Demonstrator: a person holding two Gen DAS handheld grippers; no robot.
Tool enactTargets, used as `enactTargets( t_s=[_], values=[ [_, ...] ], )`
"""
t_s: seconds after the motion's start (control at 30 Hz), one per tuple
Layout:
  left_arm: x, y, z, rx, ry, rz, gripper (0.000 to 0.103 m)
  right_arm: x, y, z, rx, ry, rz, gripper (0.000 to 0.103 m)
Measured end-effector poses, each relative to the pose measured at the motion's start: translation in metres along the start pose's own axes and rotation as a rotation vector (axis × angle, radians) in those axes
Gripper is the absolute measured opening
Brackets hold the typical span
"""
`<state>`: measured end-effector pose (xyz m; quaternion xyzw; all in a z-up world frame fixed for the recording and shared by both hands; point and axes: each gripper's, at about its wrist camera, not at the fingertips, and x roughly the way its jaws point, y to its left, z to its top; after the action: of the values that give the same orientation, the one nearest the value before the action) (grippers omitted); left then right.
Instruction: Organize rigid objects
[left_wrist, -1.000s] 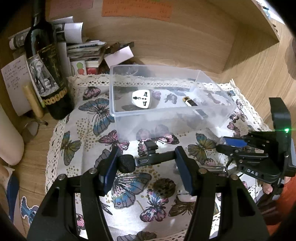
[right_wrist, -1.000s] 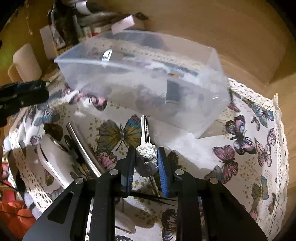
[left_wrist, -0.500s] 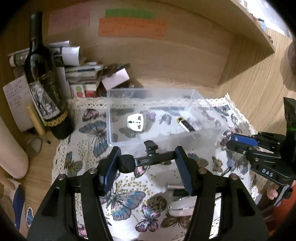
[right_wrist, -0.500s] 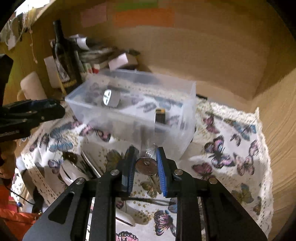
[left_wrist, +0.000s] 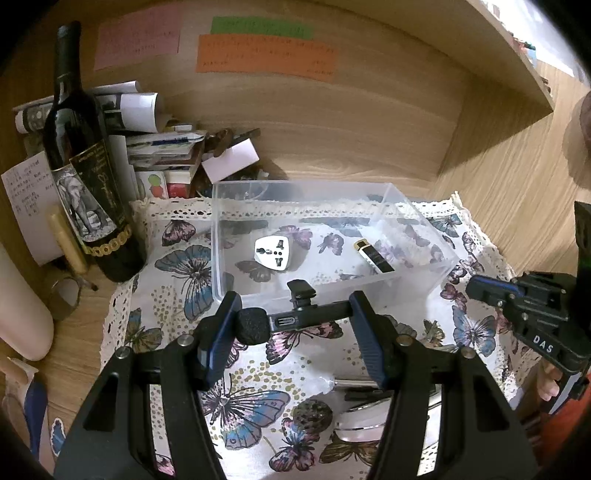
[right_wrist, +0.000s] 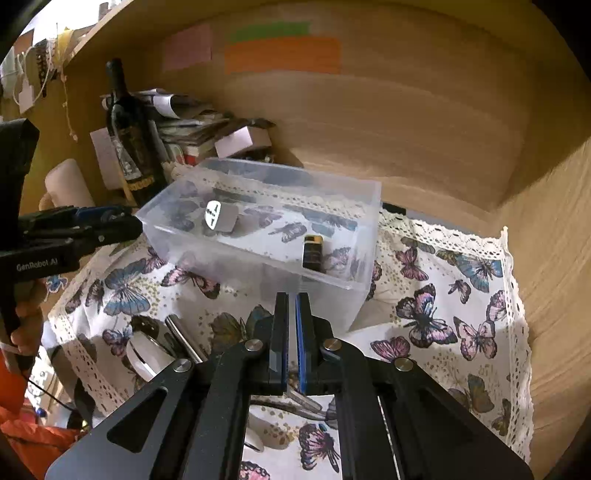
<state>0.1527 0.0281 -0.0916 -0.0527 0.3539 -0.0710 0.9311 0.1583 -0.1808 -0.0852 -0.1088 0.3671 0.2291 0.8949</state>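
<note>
Clear plastic box (left_wrist: 325, 236) on the butterfly-print cloth (left_wrist: 177, 266) holds a white plug adapter (left_wrist: 271, 253) and black lighter (left_wrist: 373, 256). Left tool (left_wrist: 295, 321) clamps a black clip microphone (left_wrist: 291, 317); right tool (right_wrist: 291, 332) is pinched nearly closed, what it grips unclear.

Clear bin (left_wrist: 236, 236) on the cloth holds a white adapter (left_wrist: 272, 253) left, a black lighter (left_wrist: 373, 255) right; a mic (left_wrist: 295, 320) hangs crosswise in front.

Your two black grippers, left (left_wrist: 293, 326) and right (right_wrist: 291, 334), carry blue finger pads, silver screws and white lettering, with orange sleeves beside your bare fingers (right_wrist: 27, 334).
</note>
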Motion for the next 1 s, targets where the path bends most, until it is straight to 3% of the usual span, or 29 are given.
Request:
enactTargets(
  t_s=[0.17,0.33,0.47,0.53,0.8,0.9,1.0],
  values=[
    [0.005,0.004,0.007,-0.01,-0.003,0.015,0.06,0.019,-0.001,-0.014,0.005,0.089,0.03,0.01],
    [0.013,0.008,0.023,-0.021,-0.01,0.031,0.06,0.04,-0.001,-0.033,0.032,0.175,0.057,0.045],
    [0.023,0.008,0.036,-0.011,-0.004,0.033,0.06,0.05,0.0,-0.042,0.032,0.21,0.062,0.061],
    [0.031,0.007,0.043,-0.002,0.005,0.037,0.06,0.054,-0.002,-0.042,0.033,0.212,0.06,0.076],
    [0.077,0.0,0.058,0.054,0.1,0.067,0.06,0.074,-0.003,-0.042,-0.016,0.233,0.04,0.076],
    [0.091,-0.004,0.058,0.073,0.134,0.074,0.06,0.076,-0.005,-0.04,-0.027,0.219,0.033,0.065],
    [0.104,-0.008,0.057,0.093,0.162,0.081,0.06,0.077,-0.005,-0.039,-0.038,0.215,0.034,0.06]
  ],
)
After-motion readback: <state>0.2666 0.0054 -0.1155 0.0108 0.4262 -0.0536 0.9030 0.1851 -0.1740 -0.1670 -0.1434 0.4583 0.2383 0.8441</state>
